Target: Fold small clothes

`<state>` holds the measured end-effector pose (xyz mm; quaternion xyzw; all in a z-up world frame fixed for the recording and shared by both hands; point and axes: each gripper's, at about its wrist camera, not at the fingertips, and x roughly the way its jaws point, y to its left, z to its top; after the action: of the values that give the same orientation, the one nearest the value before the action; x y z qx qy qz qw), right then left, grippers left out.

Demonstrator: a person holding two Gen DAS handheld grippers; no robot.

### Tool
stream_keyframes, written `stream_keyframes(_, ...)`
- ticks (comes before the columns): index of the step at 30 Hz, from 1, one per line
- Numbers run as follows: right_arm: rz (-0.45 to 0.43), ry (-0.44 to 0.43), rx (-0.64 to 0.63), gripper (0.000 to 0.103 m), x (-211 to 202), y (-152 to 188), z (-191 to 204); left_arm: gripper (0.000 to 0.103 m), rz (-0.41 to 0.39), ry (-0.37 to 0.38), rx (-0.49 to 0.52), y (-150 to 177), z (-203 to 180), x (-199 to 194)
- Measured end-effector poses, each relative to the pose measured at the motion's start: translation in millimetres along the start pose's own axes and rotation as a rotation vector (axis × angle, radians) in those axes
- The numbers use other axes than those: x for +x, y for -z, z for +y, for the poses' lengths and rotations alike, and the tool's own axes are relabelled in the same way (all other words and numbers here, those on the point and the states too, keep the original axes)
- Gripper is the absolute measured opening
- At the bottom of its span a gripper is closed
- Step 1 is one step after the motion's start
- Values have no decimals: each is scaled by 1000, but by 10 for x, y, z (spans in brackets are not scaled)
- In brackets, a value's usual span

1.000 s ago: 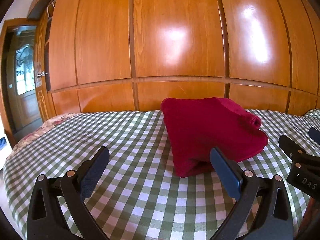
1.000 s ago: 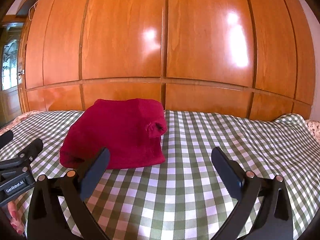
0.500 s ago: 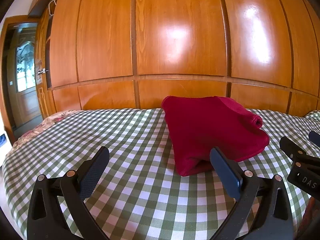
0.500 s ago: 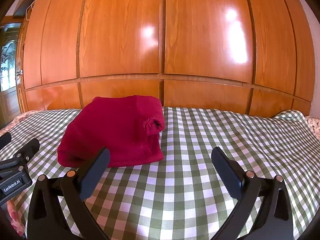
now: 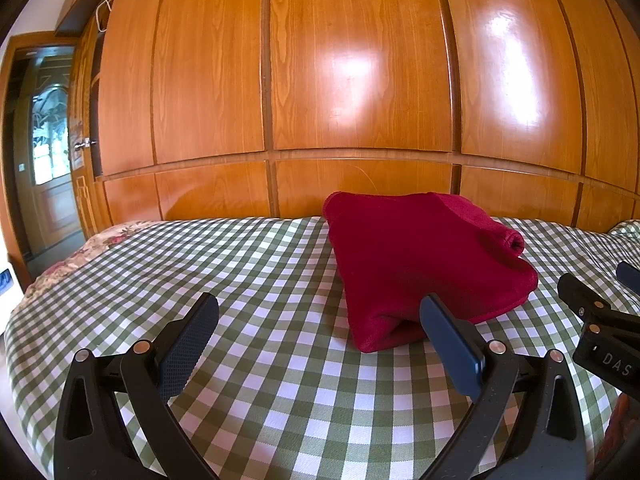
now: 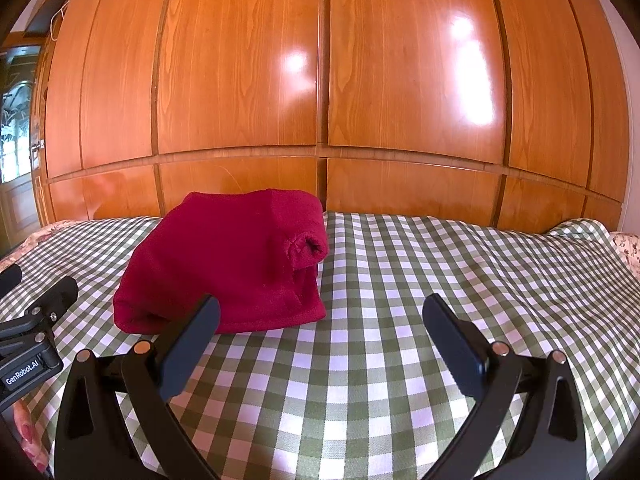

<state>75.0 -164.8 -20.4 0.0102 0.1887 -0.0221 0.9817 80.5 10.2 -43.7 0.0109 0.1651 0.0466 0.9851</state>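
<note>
A dark red fleece garment [image 5: 420, 264] lies folded into a thick bundle on the green-and-white checked bedspread [image 5: 256, 272], a rolled sleeve cuff on its right side. My left gripper [image 5: 318, 326] is open just short of the bundle's near left corner, holding nothing. In the right wrist view the same garment [image 6: 232, 260] sits left of centre, and my right gripper [image 6: 320, 326] stands open over bare bedspread [image 6: 420, 272] to the right of the bundle's near edge. Each gripper shows at the edge of the other's view.
Glossy wooden wardrobe doors [image 5: 360, 80] rise directly behind the bed. An open doorway [image 5: 44, 148] lies far left. A floral cover [image 5: 112, 236] shows at the bed's left edge, and another floral patch [image 6: 628, 248] at the right.
Both views have tilted slightly downward and drawn a little nearer the garment. The bundle has not moved and both grippers stay open.
</note>
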Motion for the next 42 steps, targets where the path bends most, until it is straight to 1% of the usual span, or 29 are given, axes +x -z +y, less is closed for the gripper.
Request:
stream_keyframes(13,4,-1,-3,101,11,5,1,100,-2,-14,16,-2,-8,18)
stream_keyframes(30,5,-1,-5,101,17,14,4,100,-3,26,25,12,-9,34)
stream_keyframes(34,7,-2,-5,101,21,9,5,100,9,42,16,15,1,59)
stream_keyframes(38,8,-2,-6,101,23,12,3,99,19,40,1,22,27,81)
stream_keyframes(42,8,-2,-6,101,19,13,2,99,20,35,7,28,22,88)
